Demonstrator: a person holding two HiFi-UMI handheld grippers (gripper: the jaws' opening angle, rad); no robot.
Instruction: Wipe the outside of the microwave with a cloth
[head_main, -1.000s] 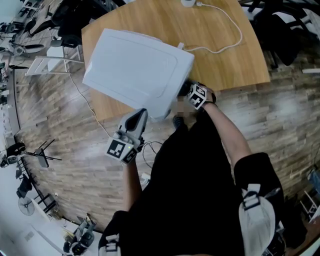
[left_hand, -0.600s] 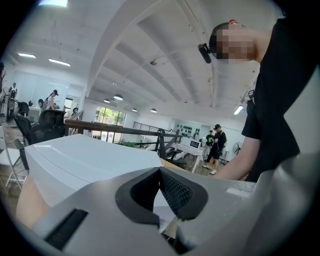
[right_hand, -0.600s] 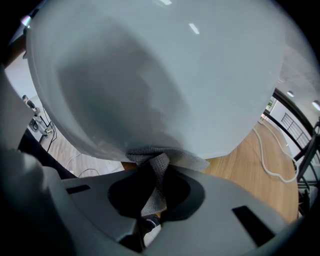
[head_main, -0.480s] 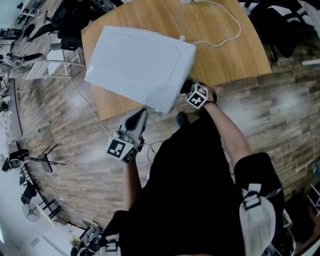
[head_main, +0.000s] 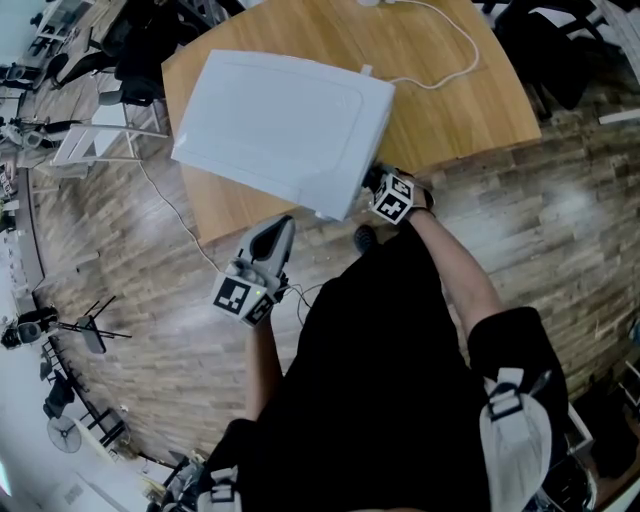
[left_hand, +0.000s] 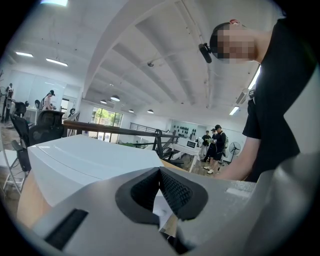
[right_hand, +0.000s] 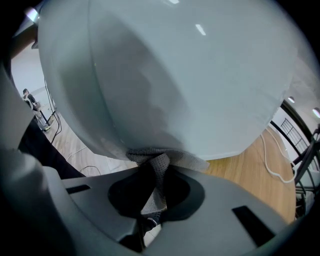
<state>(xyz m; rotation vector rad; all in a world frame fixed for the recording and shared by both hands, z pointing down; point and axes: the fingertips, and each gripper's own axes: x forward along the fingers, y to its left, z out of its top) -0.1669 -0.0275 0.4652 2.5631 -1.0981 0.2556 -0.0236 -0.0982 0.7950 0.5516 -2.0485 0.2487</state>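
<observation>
A white microwave (head_main: 280, 125) stands on a wooden table (head_main: 450, 110), seen from above. My right gripper (head_main: 375, 183) is at its near right corner, shut on a grey cloth (right_hand: 156, 167). The cloth is pressed against the microwave's white side (right_hand: 175, 75) near its lower edge. My left gripper (head_main: 282, 228) is held just off the microwave's near edge and points up at it. In the left gripper view the left gripper (left_hand: 160, 174) has its jaws together with nothing between them, and the microwave's top (left_hand: 85, 160) lies just beyond.
A white cable (head_main: 450, 70) runs across the table behind the microwave. Thin cords (head_main: 170, 200) lie on the wood floor at the left. Chairs and stands (head_main: 100, 110) crowd the far left. People (left_hand: 216, 145) stand in the background of the left gripper view.
The right gripper with the cloth has shifted slightly along the microwave's near right corner. The left gripper has hardly moved.
</observation>
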